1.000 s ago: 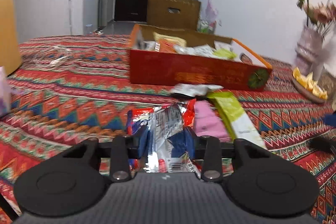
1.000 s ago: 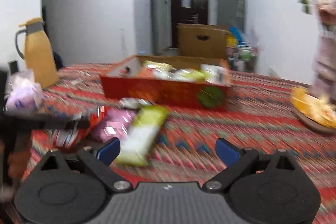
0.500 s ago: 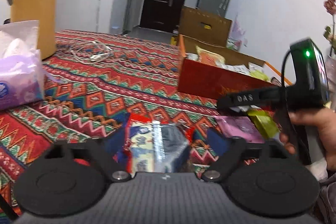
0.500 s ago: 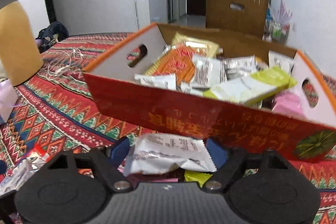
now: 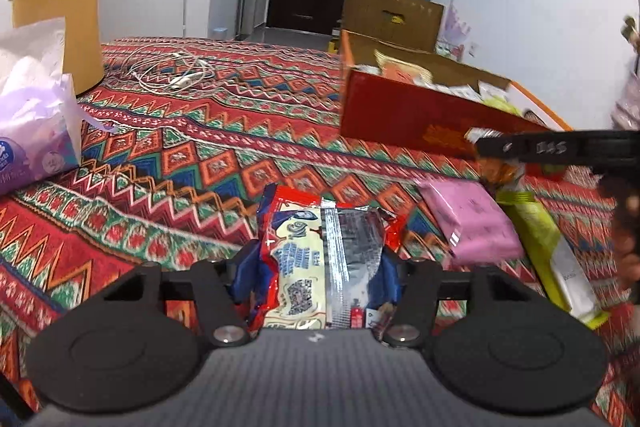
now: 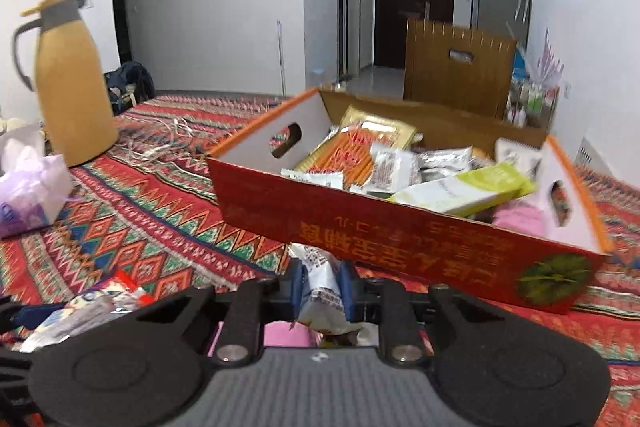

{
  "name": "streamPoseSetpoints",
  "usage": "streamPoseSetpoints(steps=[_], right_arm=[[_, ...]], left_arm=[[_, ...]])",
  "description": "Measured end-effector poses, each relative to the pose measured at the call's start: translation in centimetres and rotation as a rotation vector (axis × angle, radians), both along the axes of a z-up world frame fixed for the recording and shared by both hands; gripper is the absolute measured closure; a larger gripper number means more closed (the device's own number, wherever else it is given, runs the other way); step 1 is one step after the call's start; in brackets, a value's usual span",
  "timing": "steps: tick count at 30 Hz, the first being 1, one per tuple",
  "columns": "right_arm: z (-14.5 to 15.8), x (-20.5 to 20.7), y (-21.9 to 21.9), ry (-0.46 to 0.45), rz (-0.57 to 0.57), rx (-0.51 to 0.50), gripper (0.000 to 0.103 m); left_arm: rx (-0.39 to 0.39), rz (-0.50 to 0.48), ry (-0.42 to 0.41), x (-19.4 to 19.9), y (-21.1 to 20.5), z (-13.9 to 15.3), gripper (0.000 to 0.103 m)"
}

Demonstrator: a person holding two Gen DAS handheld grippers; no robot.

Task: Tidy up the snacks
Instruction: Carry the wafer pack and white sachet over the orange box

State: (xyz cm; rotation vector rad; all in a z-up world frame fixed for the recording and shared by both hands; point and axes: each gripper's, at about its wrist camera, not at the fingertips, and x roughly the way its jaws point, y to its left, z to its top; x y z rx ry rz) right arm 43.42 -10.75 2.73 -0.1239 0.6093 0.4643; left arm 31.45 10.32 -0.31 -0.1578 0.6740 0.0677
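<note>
The right claw (image 6: 320, 289) has pinched a white snack packet (image 6: 320, 281) tight between its blue pads, just in front of the red box (image 6: 400, 239), whose long front wall rises right behind the packet. The box is already heaped with packets, a pale green one (image 6: 460, 189) lying near the top of that wall.

The left claw (image 5: 316, 267) sits at about half width and its jaws are closing around a red-and-silver packet (image 5: 320, 259) on the patterned cloth of the surface (image 5: 180, 163); the blue pads flank the packet, but whether they press it yet cannot be told. Just to its right lie a pink packet (image 5: 472, 223) and a long green packet (image 5: 548, 251).

Risks from here: the white packet is crumpled and gripped at one end, so it may slip out on the lift or snag on the box wall if not raised enough. A drop onto the heap could nudge the pale green packet over the edge. The foil under the left claw is slick and may squirt out as the jaws meet. The two claws are close and could collide.
</note>
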Motion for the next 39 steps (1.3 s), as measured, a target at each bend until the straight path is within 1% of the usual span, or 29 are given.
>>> streamPoseSetpoints(steps=[2,4,7,9,14,17,19,24,29,34,39], right_arm=[[0.7,-2.3,-1.2,-0.033,0.000,-0.021,0.085],[1.2,-5.6,-2.8,-0.061,0.000,-0.035,0.085],[1.4,-10.5,-5.5,-0.064,-0.011,-0.014,0.085],[1.2,-14.4,-7.3,-0.070,-0.026,-0.003,0.085],[0.1,-21.7,-11.1,-0.030,-0.108,0.046,0.085],[-0.7,-24.7,-12.8,-0.002,-0.127,0.078,0.085],[-1.2,-26.1,-13.4,0.005,-0.140,0.070,0.085],[-1.6,-28.1,-14.8,0.002,-0.160,0.087,0.085],[-1.4,-28.6,-15.3,-0.007,-0.153,0.105,0.085],[-1.0,-27.2,-15.0,-0.016,-0.140,0.107,0.085],[0.2,-24.2,-14.8,-0.051,-0.123,0.096,0.085]], left_arm=[[0.013,-0.021,-0.002,-1.5,-0.9,0.4,0.043],[-0.008,-0.029,-0.006,-3.5,-1.6,1.1,0.043],[-0.051,-0.054,-0.024,-6.9,-3.0,2.5,0.043],[-0.064,-0.078,-0.030,-9.1,-4.1,3.2,0.043],[-0.059,-0.137,-0.015,-12.6,-7.1,3.8,0.043],[-0.042,-0.166,-0.013,-13.6,-8.8,4.1,0.043],[-0.036,-0.182,-0.016,-14.0,-9.6,4.2,0.043],[-0.019,-0.201,-0.038,-14.8,-11.2,4.9,0.043],[-0.010,-0.197,-0.041,-15.2,-11.5,5.3,0.043],[-0.005,-0.191,-0.054,-14.1,-11.2,5.9,0.043],[-0.010,-0.192,-0.078,-11.1,-10.5,6.9,0.043]])
